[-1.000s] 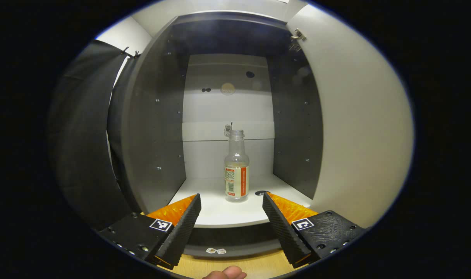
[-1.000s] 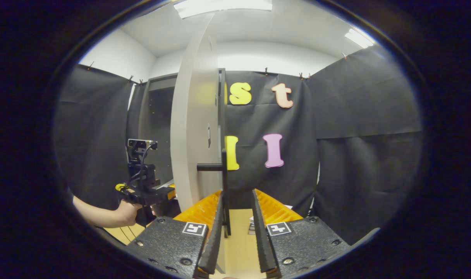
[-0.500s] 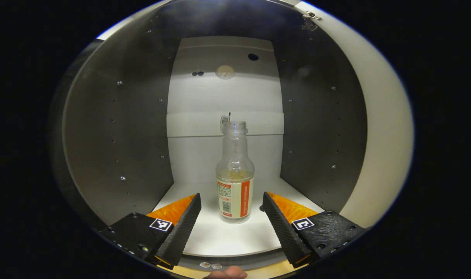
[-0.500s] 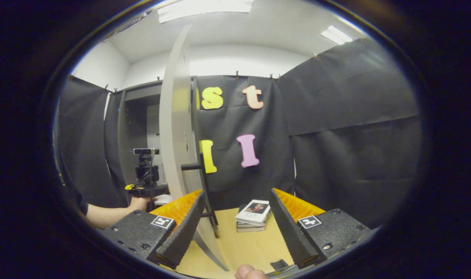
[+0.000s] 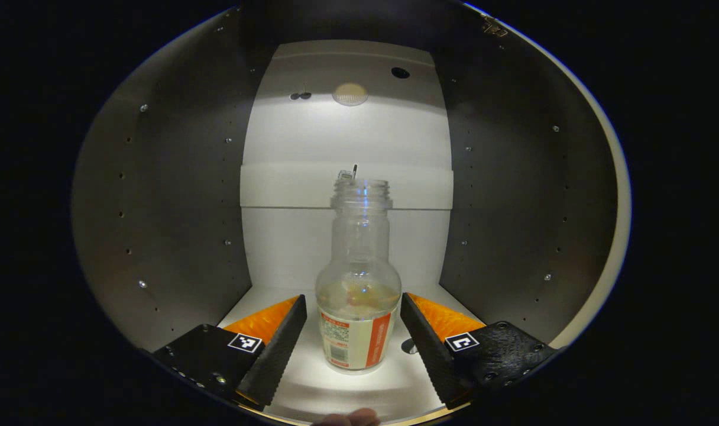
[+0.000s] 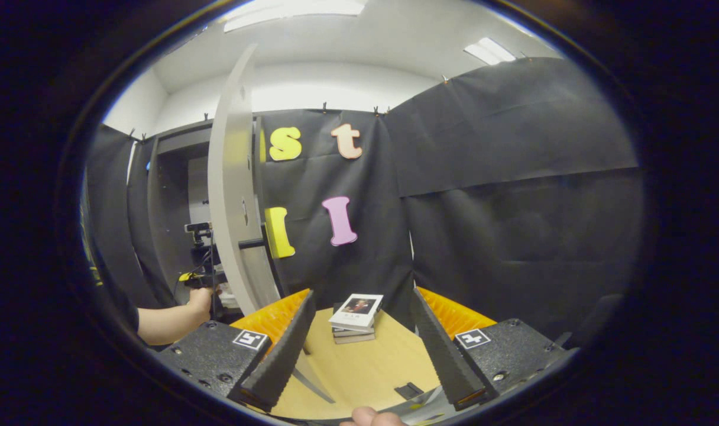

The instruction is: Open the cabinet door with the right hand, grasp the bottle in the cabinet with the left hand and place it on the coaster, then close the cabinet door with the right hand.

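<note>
Both claws apart: left claw [image 5: 353,331] straddles bottle [image 5: 358,296] on white cabinet floor [image 5: 359,390]; right claw [image 6: 359,337] over wood table [image 6: 359,367].

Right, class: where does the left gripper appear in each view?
Left gripper view: left gripper at the bottom, fingers either side of the bottle.
Right gripper view: far left, small, held by a hand beside the cabinet door.
Shared landmark: the cabinet door, right edge there, left of centre here.

Left claw [image 5: 353,331] has advanced, straddling the bottle [image 5: 358,296].
</note>
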Motion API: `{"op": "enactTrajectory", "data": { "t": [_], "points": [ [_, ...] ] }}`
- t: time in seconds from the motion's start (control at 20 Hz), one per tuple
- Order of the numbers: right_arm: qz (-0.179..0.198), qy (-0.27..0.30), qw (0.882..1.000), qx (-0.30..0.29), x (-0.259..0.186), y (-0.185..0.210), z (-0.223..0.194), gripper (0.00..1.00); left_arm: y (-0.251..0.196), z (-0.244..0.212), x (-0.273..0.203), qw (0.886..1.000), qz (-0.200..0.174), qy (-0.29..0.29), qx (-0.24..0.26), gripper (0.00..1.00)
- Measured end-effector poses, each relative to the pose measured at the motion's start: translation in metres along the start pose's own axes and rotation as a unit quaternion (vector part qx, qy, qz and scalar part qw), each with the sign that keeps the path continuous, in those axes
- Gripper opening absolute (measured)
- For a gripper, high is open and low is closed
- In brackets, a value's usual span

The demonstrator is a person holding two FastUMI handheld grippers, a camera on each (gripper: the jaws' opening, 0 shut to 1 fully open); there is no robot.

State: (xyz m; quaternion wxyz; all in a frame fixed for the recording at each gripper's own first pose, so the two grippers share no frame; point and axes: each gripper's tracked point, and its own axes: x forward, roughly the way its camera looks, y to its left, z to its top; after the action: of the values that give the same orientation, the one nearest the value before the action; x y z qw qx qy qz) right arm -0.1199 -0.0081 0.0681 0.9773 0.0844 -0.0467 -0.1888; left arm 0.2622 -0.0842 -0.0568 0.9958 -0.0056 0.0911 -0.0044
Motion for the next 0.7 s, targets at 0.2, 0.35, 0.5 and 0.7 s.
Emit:
{"op": "enactTrajectory", "data": {
  "t": [0.2,0.35,0.5,0.7],
  "points": [
    [0.008,0.011,1.000,0.002,0.009,0.002,-0.004,1.00,-0.005,-0.002,0.002,1.000,-0.005,0.004,0.011,0.76],
    [0.027,0.028,0.999,0.004,0.015,0.008,-0.012,1.00,-0.007,0.007,-0.011,0.999,-0.013,-0.011,0.028,0.76],
    [0.064,0.037,0.997,-0.003,0.026,0.015,-0.020,1.00,-0.007,0.020,-0.038,0.999,-0.014,-0.028,0.039,0.73],
    [0.145,0.062,0.987,0.009,0.043,0.016,-0.032,1.00,0.013,0.037,-0.100,0.999,0.015,-0.039,0.032,0.73]
  ]
}}
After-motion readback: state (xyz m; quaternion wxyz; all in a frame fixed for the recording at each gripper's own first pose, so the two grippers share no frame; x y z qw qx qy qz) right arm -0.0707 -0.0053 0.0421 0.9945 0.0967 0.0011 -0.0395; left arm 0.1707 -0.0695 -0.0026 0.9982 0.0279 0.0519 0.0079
